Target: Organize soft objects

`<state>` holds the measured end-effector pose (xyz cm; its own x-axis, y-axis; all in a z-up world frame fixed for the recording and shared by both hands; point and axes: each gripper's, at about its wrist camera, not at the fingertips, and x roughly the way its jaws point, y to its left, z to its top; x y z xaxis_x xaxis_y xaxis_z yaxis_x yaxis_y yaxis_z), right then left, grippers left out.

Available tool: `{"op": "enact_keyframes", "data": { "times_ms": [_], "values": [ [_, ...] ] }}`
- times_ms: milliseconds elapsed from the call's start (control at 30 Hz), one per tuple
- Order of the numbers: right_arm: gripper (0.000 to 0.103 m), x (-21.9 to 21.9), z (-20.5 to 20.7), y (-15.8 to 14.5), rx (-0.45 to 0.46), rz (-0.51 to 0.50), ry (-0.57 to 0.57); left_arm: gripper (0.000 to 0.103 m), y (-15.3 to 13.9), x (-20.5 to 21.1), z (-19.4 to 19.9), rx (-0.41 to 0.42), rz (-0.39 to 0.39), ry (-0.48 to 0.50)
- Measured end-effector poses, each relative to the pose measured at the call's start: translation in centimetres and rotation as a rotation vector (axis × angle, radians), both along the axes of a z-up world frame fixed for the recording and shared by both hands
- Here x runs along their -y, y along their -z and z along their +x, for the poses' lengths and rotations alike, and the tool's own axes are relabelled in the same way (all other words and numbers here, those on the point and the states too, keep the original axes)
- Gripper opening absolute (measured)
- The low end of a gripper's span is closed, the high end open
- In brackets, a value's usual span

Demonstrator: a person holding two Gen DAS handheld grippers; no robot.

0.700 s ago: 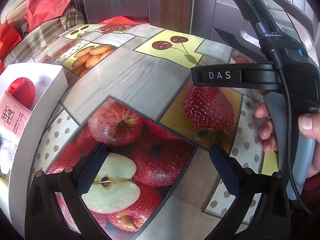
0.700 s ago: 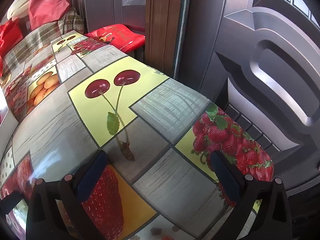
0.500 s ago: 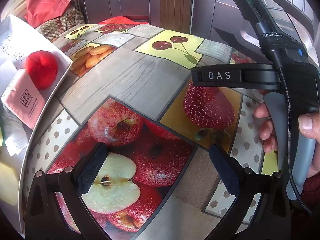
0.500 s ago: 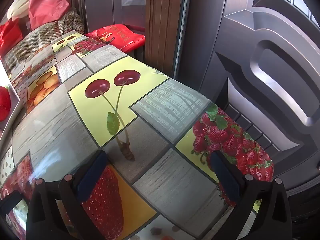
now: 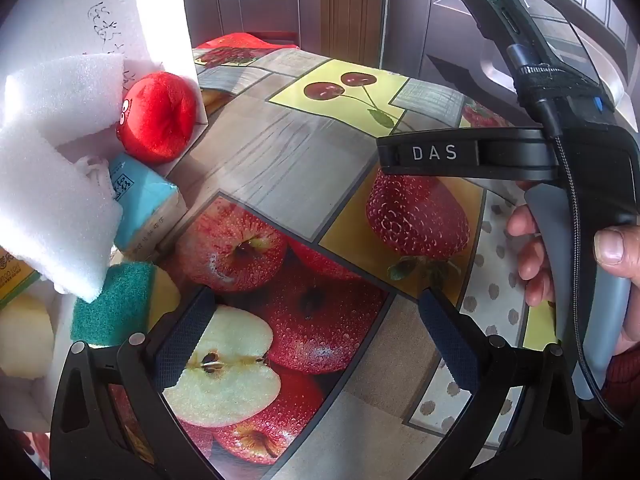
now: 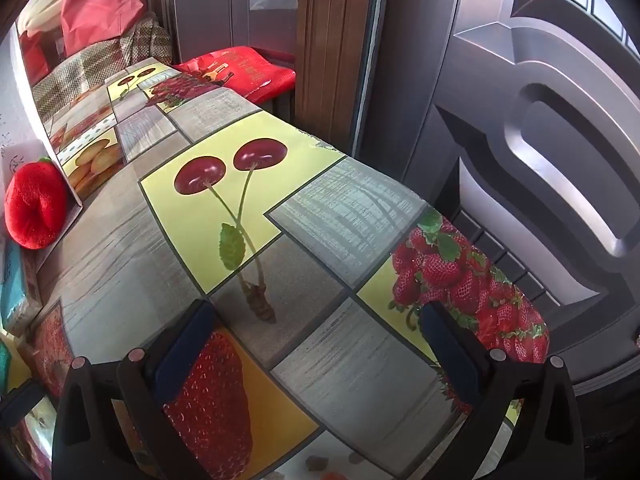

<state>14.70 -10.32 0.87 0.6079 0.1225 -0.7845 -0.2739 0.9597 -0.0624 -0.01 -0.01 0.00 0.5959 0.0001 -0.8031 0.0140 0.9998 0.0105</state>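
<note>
A white box (image 5: 80,8) lies tipped at the left of the fruit-print table (image 5: 280,160), with soft things spilling from it. These are a red plush (image 5: 158,118), two white foam blocks (image 5: 48,208), a blue tissue pack (image 5: 144,200), a green-and-yellow sponge (image 5: 116,308) and a pale yellow piece (image 5: 20,340). My left gripper (image 5: 316,320) stands open above the apple print, just right of the sponge, with nothing between its fingers. My right gripper (image 6: 316,328) is open over the cherry and strawberry prints, holding nothing. The red plush (image 6: 36,210) shows at its far left.
A person's hand (image 5: 536,248) holds the right tool's grey handle at the right of the left wrist view. The table's right edge runs close to a grey panelled door (image 6: 540,140). A red bag (image 6: 236,72) lies beyond the far end, and a checked cloth (image 6: 100,64) beside it.
The white box at the left has tipped over toward the table and its soft contents have slid out next to my left gripper. Neither gripper has moved.
</note>
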Motion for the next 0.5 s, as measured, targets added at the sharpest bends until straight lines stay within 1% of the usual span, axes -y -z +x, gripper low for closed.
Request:
{"op": "enact_keyframes", "data": {
  "times_ms": [500],
  "values": [
    [0.103,-0.09,0.01,-0.01,0.000,-0.003,0.000,0.102,-0.03,0.25,0.22,0.000,0.000,0.000]
  ]
}}
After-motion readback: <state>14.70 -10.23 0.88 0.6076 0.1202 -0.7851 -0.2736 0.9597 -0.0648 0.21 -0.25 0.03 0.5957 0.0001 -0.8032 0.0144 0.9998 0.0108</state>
